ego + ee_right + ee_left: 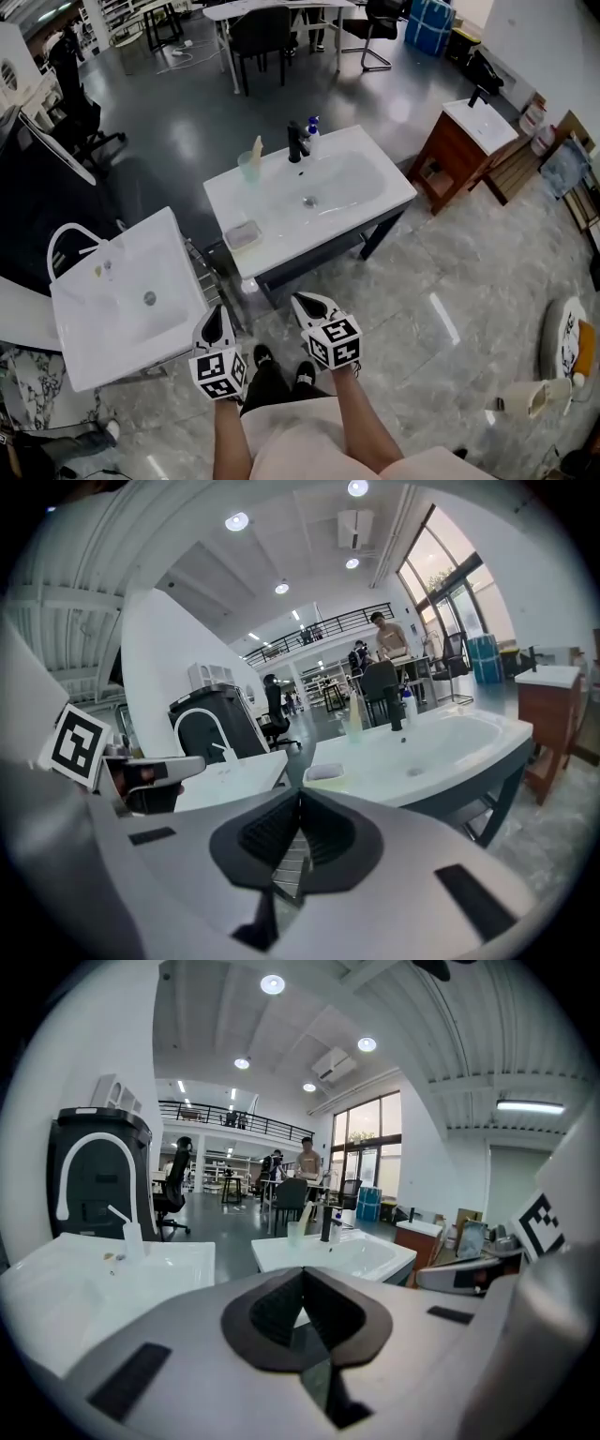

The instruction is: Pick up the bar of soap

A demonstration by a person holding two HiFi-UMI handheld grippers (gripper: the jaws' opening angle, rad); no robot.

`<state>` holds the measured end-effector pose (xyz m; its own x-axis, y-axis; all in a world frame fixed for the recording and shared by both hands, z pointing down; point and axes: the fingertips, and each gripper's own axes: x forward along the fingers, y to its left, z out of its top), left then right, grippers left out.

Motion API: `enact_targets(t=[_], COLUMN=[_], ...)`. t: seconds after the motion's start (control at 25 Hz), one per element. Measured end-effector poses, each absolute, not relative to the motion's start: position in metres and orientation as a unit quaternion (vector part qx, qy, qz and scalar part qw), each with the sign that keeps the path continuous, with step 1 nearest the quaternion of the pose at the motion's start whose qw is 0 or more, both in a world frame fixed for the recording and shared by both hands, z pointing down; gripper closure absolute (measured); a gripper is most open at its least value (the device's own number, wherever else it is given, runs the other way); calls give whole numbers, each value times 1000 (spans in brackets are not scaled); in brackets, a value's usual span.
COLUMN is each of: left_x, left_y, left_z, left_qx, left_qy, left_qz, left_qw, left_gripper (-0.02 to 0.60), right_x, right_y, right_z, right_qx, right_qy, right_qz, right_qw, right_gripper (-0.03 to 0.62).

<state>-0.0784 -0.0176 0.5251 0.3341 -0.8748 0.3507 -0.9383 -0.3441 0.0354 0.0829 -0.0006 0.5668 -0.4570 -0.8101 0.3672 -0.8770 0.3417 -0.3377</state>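
The soap sits as a pale bar in a small clear dish (243, 234) on the front left corner of the white washbasin (375, 202) in the head view. In the right gripper view the same dish (323, 773) stands just beyond the jaws. A black tap (296, 142), a small bottle (312, 126) and a cup (249, 165) stand along the basin's back edge. My left gripper (216, 317) and right gripper (307, 303) hang low in front of the basin, both shut and empty, well short of the dish. The jaws meet in the left gripper view (302, 1274) and in the right gripper view (300, 799).
A second white washbasin (89, 342) stands close on the left, next to my left gripper. A wooden cabinet with a small sink (461, 150) is at the right. Dark chairs and a white desk (272, 9) fill the back. The person's shoes (281, 364) are on the tiled floor.
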Motion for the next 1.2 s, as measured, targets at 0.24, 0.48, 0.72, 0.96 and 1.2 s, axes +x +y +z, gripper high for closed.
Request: enact_targets(t=[0.24,0.48,0.72,0.96,1.2], left_x=[-74,-67,-56,-70,-77], left_y=[-40,-94,-168,-216,-243], left_z=[528,526,505,509,530], left_qx=[808,807,814,808,811], left_qy=[-561,-566,-563,-570,-558], left_qz=[142,124,102,97,118], left_qw=[115,116,102,114,127], left_gripper=[575,575,575,575,575], right_x=[81,79,66,34,20], right_y=[-32,-81,-137,-182,-208], right_z=[571,564,552,566,594], right_qx=[501,472,410,329,233], right_qy=[-826,-850,-886,-903,-903], right_qz=[247,207,129,82,26], right_qw=[78,107,175,264,361], right_gripper=[588,588,588,586,584])
